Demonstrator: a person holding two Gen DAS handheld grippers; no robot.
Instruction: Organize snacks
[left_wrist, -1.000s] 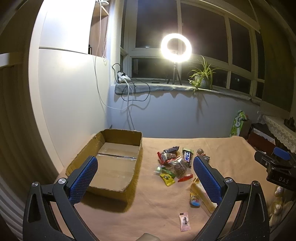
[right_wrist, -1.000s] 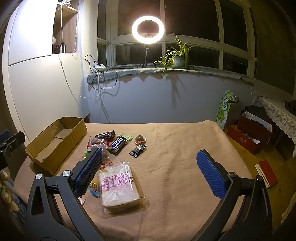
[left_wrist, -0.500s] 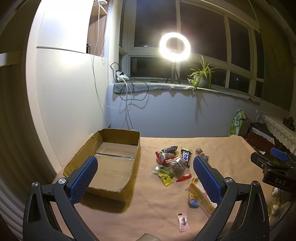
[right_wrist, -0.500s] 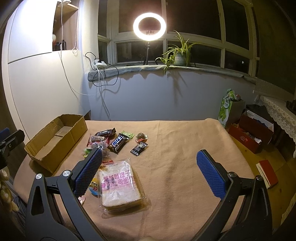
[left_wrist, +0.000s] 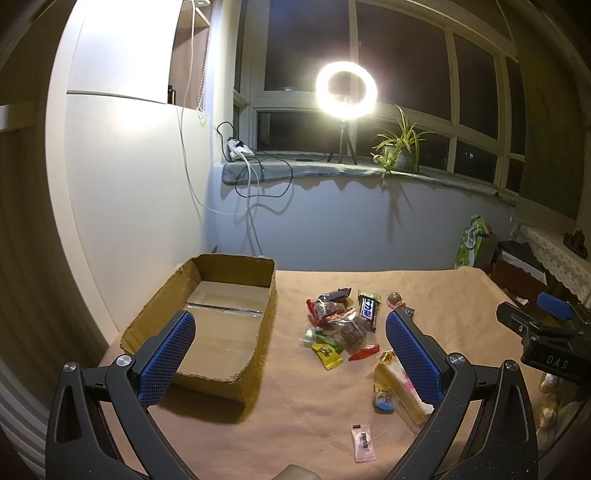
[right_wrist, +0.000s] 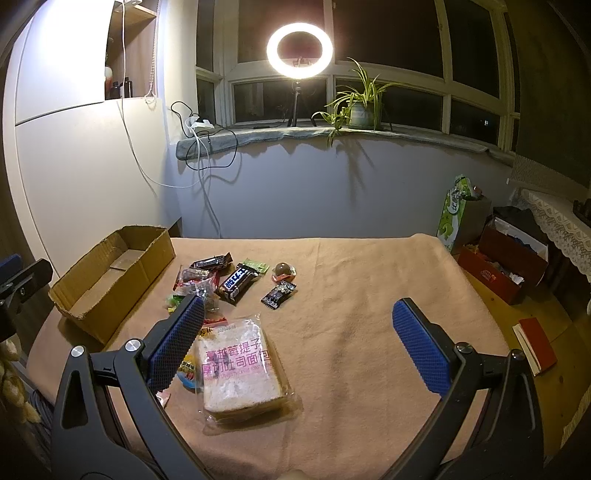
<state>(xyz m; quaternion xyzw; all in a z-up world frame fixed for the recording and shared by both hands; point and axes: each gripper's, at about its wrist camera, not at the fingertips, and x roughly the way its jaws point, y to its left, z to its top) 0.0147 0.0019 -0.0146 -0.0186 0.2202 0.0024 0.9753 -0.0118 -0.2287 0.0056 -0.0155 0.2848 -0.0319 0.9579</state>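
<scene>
An empty cardboard box stands at the table's left. A pile of small snack packets lies to its right. A bagged slice of bread lies nearer me, and a pink candy lies alone in front. My left gripper is open and empty, held above the table before the box. My right gripper is open and empty above the bread's right side.
The table has a tan cloth. A ring light and a potted plant stand on the windowsill. Boxes and a green bag sit on the floor at the right. A red book lies there too.
Both grippers have risen and drawn back a little; the table contents sit slightly lower and farther in both views. Nothing was grasped or moved.
</scene>
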